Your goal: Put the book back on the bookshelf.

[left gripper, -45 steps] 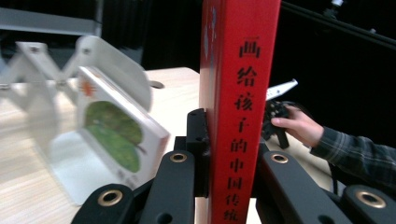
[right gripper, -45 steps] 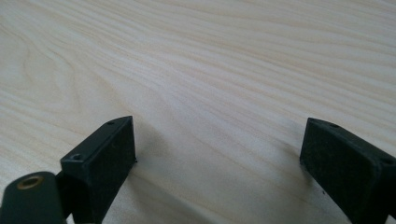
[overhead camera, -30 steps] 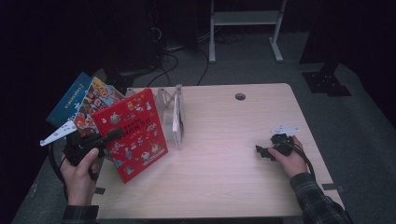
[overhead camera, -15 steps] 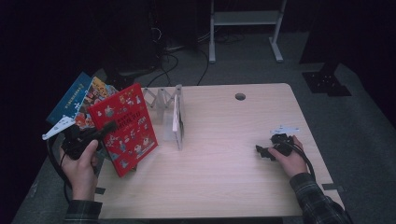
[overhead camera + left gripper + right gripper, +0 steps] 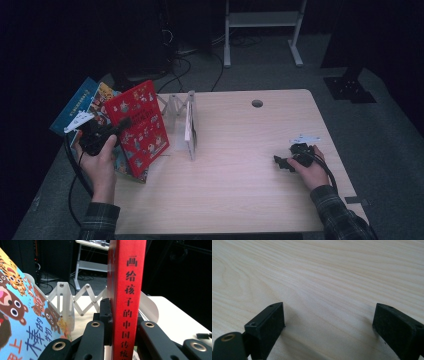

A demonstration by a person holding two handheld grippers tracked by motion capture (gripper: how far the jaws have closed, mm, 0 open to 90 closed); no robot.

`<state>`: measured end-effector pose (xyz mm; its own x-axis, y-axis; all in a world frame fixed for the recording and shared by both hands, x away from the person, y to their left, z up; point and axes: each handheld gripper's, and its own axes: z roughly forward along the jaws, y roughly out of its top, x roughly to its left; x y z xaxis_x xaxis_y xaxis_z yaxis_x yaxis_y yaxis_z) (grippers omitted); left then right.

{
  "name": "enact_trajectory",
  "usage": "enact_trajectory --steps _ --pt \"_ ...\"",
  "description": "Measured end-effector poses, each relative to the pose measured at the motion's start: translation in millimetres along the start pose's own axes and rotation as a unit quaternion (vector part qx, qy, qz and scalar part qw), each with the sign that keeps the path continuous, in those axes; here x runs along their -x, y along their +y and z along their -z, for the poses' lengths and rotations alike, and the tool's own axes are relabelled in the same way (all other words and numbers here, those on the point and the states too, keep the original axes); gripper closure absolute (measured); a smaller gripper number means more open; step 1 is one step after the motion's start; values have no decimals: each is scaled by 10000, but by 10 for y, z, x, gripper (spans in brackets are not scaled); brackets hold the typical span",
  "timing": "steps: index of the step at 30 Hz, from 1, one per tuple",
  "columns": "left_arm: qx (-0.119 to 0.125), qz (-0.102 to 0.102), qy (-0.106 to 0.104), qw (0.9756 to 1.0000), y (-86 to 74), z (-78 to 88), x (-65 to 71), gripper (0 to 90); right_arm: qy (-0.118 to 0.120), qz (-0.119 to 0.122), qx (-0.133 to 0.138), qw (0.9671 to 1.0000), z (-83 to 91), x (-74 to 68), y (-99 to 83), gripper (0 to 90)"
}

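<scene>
A red picture book [image 5: 139,127] stands tilted at the table's left edge, with my left gripper [image 5: 122,124] shut on its spine. In the left gripper view the red spine [image 5: 127,290] with dark characters rises between the two black jaws of the left gripper [image 5: 123,322]. A white accordion book rack [image 5: 189,124] stands just right of the book. My right gripper [image 5: 284,162] rests on the table at the right, held by a hand. Its jaws stand open over bare wood in the right gripper view [image 5: 329,317].
Two more books lean behind the red one: a blue book [image 5: 74,107] and a colourful animal book [image 5: 102,95] [image 5: 22,322]. The rack's lattice [image 5: 77,300] is close ahead. The wooden table [image 5: 240,180] has a cable hole [image 5: 257,103] at the back.
My left gripper has carried the red book a little away from the person, and the book now stands steeper. The right gripper has not moved.
</scene>
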<state>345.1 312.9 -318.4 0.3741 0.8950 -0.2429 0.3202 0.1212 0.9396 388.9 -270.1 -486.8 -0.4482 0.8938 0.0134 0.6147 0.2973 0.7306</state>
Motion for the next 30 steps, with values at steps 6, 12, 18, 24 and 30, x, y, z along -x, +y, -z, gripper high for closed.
enact_trajectory --steps 6,12,18,24,30 --pt "10 -56 142 9999 33 -159 -3 794 -4 0 -3 10000 -1 3 2 95" --pt "12 -106 206 9997 54 -338 -11 794 -4 -1 -2 10000 -2 4 2 95" --pt "86 -144 211 9996 39 -483 -28 794 -3 -1 -2 10000 -2 4 2 95" --pt "119 -161 246 9995 14 -636 -86 794 -4 0 -4 10000 -2 4 2 95" --pt "158 -137 302 9993 -30 -745 -129 793 -4 3 -1 10000 -2 4 2 95"
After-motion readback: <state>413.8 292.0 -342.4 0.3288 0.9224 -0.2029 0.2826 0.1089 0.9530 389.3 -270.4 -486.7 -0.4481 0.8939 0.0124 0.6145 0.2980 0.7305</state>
